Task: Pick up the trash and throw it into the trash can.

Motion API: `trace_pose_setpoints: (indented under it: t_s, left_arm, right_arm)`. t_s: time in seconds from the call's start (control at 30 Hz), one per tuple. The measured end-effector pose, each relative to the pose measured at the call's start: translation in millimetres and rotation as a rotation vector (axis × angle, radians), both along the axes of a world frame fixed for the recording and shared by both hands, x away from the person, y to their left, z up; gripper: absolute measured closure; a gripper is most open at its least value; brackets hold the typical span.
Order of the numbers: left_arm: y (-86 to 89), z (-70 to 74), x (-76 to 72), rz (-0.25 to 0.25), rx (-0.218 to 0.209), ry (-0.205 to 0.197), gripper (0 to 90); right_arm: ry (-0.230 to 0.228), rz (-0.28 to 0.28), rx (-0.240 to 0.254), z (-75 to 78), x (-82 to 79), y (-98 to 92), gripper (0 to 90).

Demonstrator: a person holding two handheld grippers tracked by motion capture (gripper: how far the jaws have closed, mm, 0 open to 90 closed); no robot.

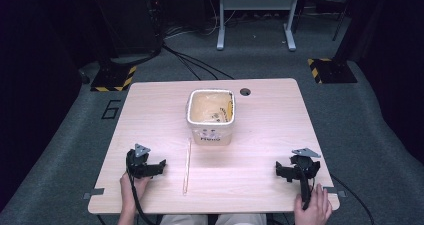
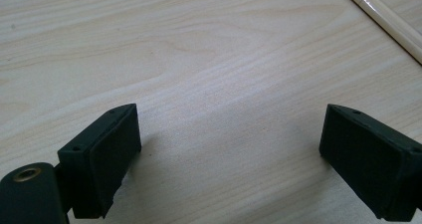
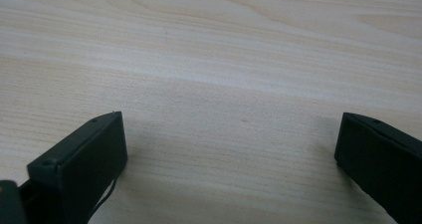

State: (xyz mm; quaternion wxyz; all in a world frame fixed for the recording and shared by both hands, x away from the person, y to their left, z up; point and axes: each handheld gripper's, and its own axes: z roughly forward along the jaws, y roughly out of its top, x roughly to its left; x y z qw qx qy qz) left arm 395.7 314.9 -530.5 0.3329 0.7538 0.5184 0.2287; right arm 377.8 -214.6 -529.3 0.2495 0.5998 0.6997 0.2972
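While both hands rest at near table (image 1: 260,135) edge, left claw (image 1: 161,166) and right claw (image 1: 278,171) released, stick (image 1: 186,166) between.

Thin wooden stick (image 1: 187,167) flat on table, btwn tools.

The print on the white tub (image 1: 211,116) at the middle of the table is too small to read, apart from a dark word on its near wall that may say "Hello". What lies inside the tub cannot be made out. In the left gripper view, the thin wooden stick (image 2: 383,20) at far right is cut off by the picture's top and right edges. Both of the person's forearms are cut off by the near edge of the high view.
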Motion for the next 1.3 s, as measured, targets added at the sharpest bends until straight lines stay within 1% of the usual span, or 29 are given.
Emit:
trace_pose_setpoints:
  t_s: [0.73, 0.77, 0.8, 0.83, 0.87, 0.93, 1.0, 1.03, 1.13, 1.23, 1.27, 1.3]
  left_arm:
    - [0.5, 0.2, -0.1, 0.008, -0.005, 0.008, 8.2]
    - [0.2, 0.0, 0.6, 0.022, -0.004, 0.012, 8.2]
    - [0.8, 0.3, 2.0, 0.041, 0.003, 0.025, 3.9]
    - [0.8, 0.3, 2.0, 0.041, 0.003, 0.025, 3.0]
    - [1.4, 0.7, 2.6, 0.051, 0.004, 0.034, 3.0]
    - [2.1, 1.6, 1.7, 0.069, -0.005, 0.040, 2.4]
    - [2.4, 3.2, 1.0, 0.067, -0.026, 0.045, 3.1]
    - [1.3, 4.3, 0.5, 0.065, -0.036, 0.033, 3.0]
    - [-4.5, 9.8, -0.7, 0.045, -0.044, 0.028, 3.5]
    - [-14.1, 15.8, -1.9, 0.022, -0.042, 0.017, 4.4]
    - [-14.1, 15.8, -1.9, 0.022, -0.042, 0.017, 4.5]
    - [-16.7, 17.7, -1.9, 0.009, -0.043, 0.017, 4.5]
  right_arm:
    - [0.001, 0.001, 0.000, 0.1, 0.0, 0.0, 0.0]
    - [0.001, 0.001, 0.000, 0.1, 0.1, 0.0, 0.0]
    - [0.001, 0.001, 0.000, 0.1, 0.1, 0.0, 0.0]
    - [0.001, 0.001, 0.000, 0.1, 0.1, 0.0, 0.0]
    - [0.000, 0.001, 0.000, 0.1, 0.1, 0.0, 0.0]
    - [0.000, 0.002, -0.001, 0.1, 0.1, -0.1, 0.0]
    - [-0.001, 0.003, -0.001, 0.0, 0.2, -0.2, 0.0]
    - [-0.001, 0.003, -0.001, 0.0, 0.2, -0.2, 0.0]
    - [-0.001, 0.002, -0.001, 0.0, 0.2, -0.1, 0.0]
    - [-0.001, 0.003, -0.001, 0.0, 0.2, -0.1, 0.0]
    - [0.000, 0.002, 0.000, 0.1, 0.1, 0.0, 0.0]
    - [0.000, 0.002, 0.000, 0.1, 0.1, 0.0, 0.0]
